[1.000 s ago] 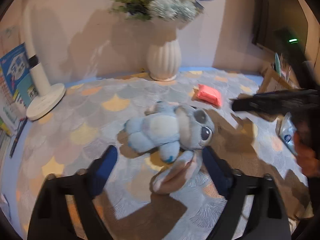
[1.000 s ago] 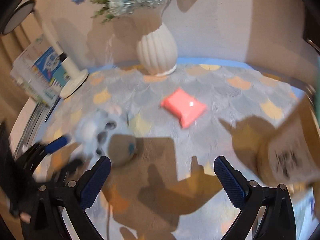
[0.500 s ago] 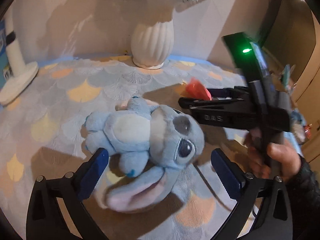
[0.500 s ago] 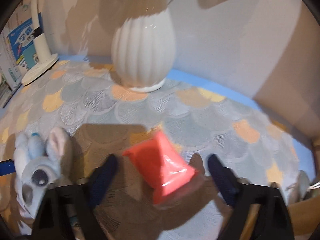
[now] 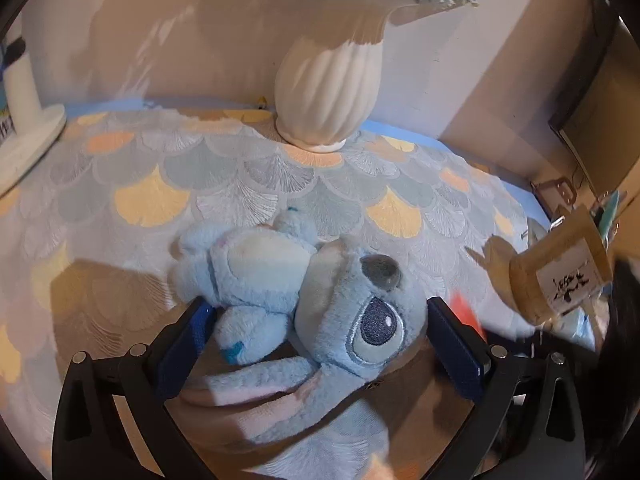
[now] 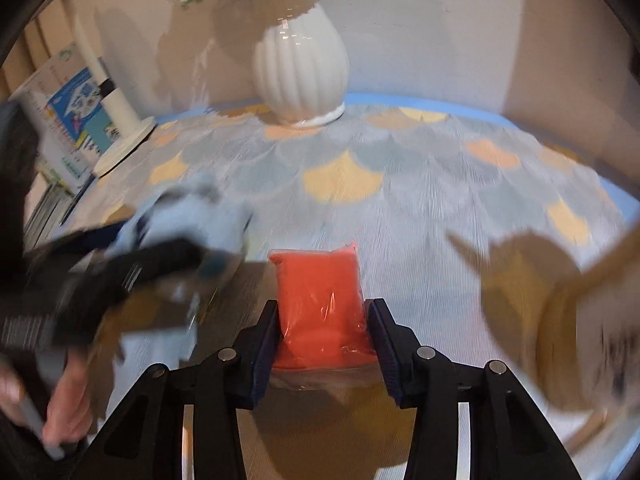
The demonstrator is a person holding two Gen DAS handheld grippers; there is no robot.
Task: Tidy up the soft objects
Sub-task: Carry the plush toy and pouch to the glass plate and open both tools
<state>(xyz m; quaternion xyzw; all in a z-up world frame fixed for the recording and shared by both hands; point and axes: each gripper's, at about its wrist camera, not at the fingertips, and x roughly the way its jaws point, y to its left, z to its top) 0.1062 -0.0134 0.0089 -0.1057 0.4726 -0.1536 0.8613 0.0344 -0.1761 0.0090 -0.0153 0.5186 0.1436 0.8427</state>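
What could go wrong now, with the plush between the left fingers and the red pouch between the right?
1. The left gripper is wide open around the blue plush; closing here may catch only the head and leg, so it could droop or slip.
2. The right gripper, jaws just closing, pinches the red pouch; its slick wrap could squirt out.
3. The two grippers work close together and might bump.

The plush toy [image 5: 304, 304] was fuzzy blue pile with a glossy stitched eye and a smooth grey nose. The red packet [image 6: 320, 304] was wrapped in shiny, crinkled clear film. Beneath both, the tablecloth [image 5: 224, 184] looked matt and woven, its scallops finely ribbed. The white vase [image 5: 326, 92] was glazed, ribbed ceramic with a soft sheen. The box [image 5: 560, 276] looked like plain brown cardboard with a white paper label.
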